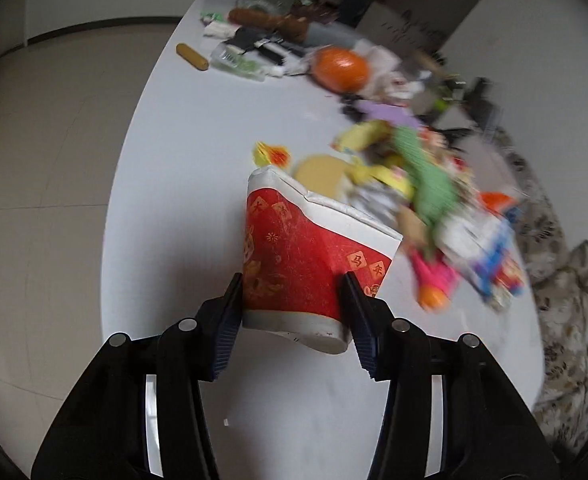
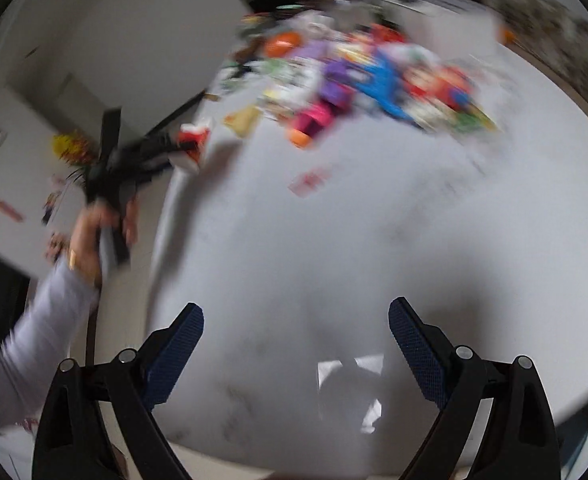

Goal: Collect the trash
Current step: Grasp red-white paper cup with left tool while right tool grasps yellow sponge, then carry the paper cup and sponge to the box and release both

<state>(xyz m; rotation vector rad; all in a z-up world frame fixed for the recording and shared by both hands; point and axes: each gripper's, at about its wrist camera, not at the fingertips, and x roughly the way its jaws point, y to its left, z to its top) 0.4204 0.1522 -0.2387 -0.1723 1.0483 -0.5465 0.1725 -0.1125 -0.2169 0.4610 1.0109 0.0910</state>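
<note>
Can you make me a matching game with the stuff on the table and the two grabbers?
Things:
1. cup
2. orange
3. right gripper
4. sausage

States:
A. open, holding nothing
B. squeezed between the left gripper's fingers
C. brown, lying alone near the table edge
D. round, sitting among wrappers

Pairs: 1-B, 2-D, 3-A, 4-C

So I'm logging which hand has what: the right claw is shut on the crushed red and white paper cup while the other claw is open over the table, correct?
Not quite: the left claw is shut on the crushed red and white paper cup, as the left wrist view shows. The right claw is the one open over the table, seen in the right wrist view.
</note>
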